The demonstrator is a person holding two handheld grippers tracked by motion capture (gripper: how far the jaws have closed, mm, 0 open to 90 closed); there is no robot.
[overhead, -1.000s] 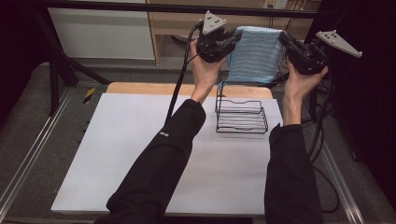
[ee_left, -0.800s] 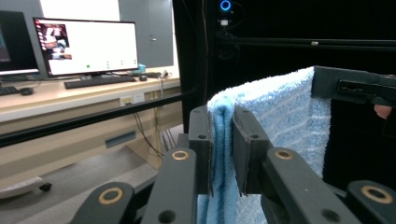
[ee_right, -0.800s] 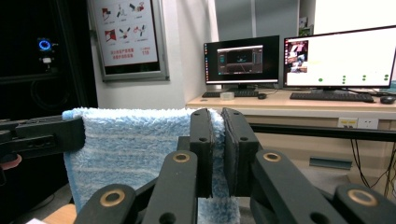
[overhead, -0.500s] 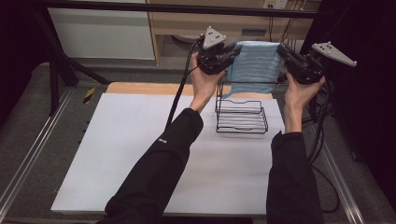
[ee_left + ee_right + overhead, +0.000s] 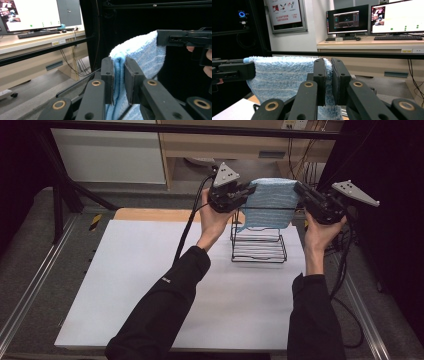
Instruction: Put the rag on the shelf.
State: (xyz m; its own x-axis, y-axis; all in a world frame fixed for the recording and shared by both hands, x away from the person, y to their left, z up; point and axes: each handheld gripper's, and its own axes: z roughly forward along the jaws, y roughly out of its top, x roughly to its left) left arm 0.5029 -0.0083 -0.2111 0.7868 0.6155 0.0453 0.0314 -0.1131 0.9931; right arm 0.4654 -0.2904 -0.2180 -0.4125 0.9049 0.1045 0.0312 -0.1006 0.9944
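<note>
now two grippers, left gripper and right gripper, each clamping one blue towel above one wire rack.

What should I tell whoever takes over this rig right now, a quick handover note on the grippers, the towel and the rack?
Left gripper: shut on one top corner of the blue towel.
Right gripper: shut on the other top corner.
The towel hangs stretched between them, in the air above the black wire rack at the far side of the white table.
Done: towel picked up and spread out.
Left: probably lower it over the rack's top rail, then open both grippers.
</note>
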